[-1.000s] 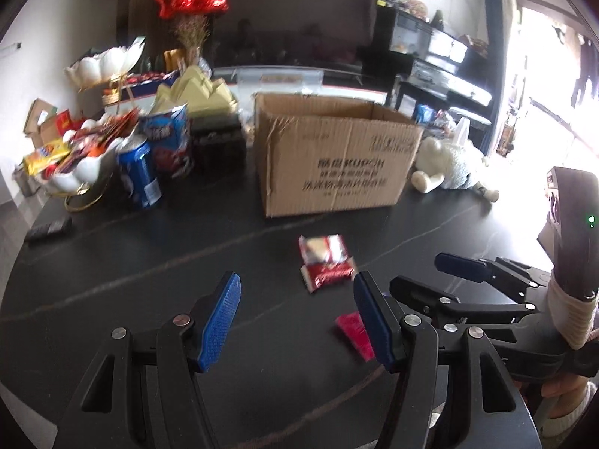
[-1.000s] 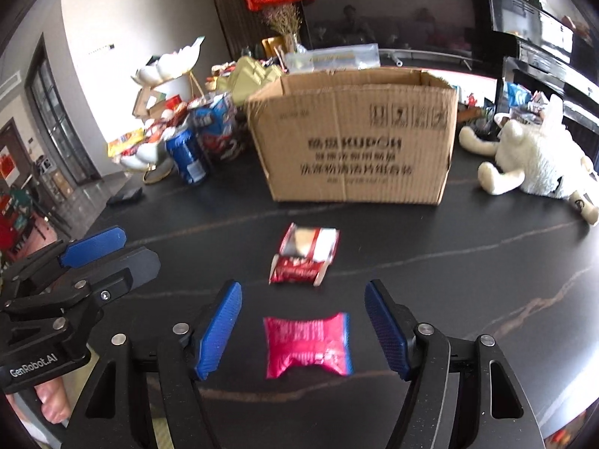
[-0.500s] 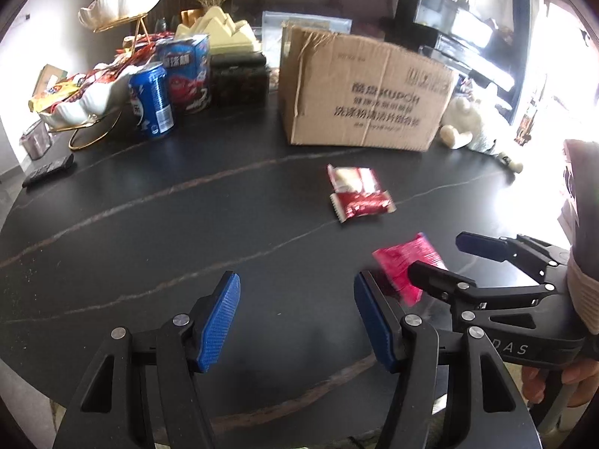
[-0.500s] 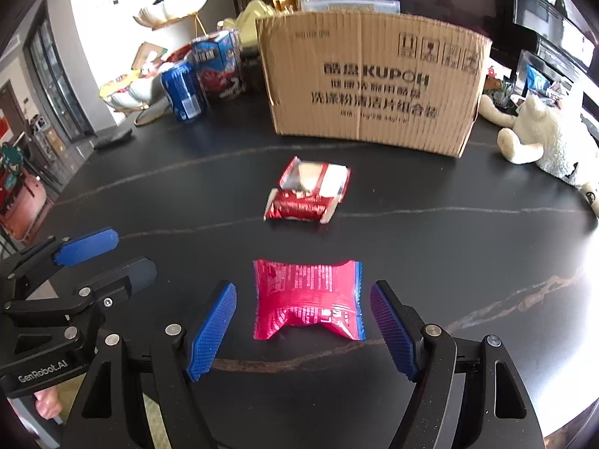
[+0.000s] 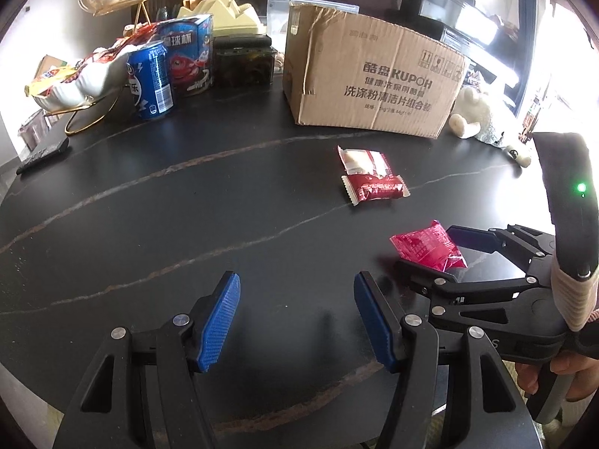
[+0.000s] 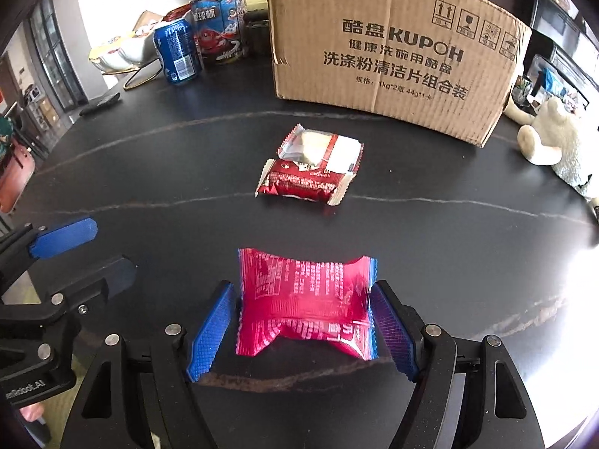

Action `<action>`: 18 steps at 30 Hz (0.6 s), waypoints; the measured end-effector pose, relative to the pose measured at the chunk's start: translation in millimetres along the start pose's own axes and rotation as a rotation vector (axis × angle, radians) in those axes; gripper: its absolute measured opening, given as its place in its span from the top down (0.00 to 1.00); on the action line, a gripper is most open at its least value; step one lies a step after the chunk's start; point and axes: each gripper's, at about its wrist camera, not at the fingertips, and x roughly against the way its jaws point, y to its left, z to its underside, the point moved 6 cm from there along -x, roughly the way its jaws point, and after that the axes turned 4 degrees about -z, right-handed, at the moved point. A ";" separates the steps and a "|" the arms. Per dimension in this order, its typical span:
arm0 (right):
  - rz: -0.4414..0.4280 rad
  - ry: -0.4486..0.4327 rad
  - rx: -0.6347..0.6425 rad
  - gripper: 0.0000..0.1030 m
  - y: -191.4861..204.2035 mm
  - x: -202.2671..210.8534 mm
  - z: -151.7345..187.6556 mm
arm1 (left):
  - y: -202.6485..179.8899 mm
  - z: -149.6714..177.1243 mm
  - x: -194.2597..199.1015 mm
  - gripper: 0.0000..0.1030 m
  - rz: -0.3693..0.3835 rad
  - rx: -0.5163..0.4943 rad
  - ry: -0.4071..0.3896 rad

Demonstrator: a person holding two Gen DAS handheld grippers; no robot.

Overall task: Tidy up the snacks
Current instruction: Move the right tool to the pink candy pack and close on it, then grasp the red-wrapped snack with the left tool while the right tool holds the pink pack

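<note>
Risk sits with our right gripper (image 6: 301, 327): its pads flank the pink snack packet (image 6: 305, 305) on the black table (image 6: 149, 172), apparently touching its edges, though we cannot tell if they grip. Crinkly film could buckle and slip out. Our left gripper (image 5: 295, 321) hangs open and empty, near the cardboard box (image 5: 370, 86).

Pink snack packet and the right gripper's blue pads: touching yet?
Touching. In the right wrist view the pink snack packet sits between the right gripper pads, both blue faces pressing its pinched-in sides, no gap visible.
</note>
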 end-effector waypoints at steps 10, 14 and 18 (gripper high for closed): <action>0.017 -0.027 -0.039 0.49 -10.9 2.7 2.0 | -9.3 3.2 -9.3 0.39 0.024 -0.014 0.016; -0.003 -0.051 -0.083 0.52 -17.0 6.1 2.4 | -16.5 -1.4 -10.9 0.39 0.041 -0.037 0.008; -0.004 -0.093 -0.111 0.52 -23.3 13.0 0.7 | -25.2 -12.1 -11.0 0.39 0.068 -0.070 -0.016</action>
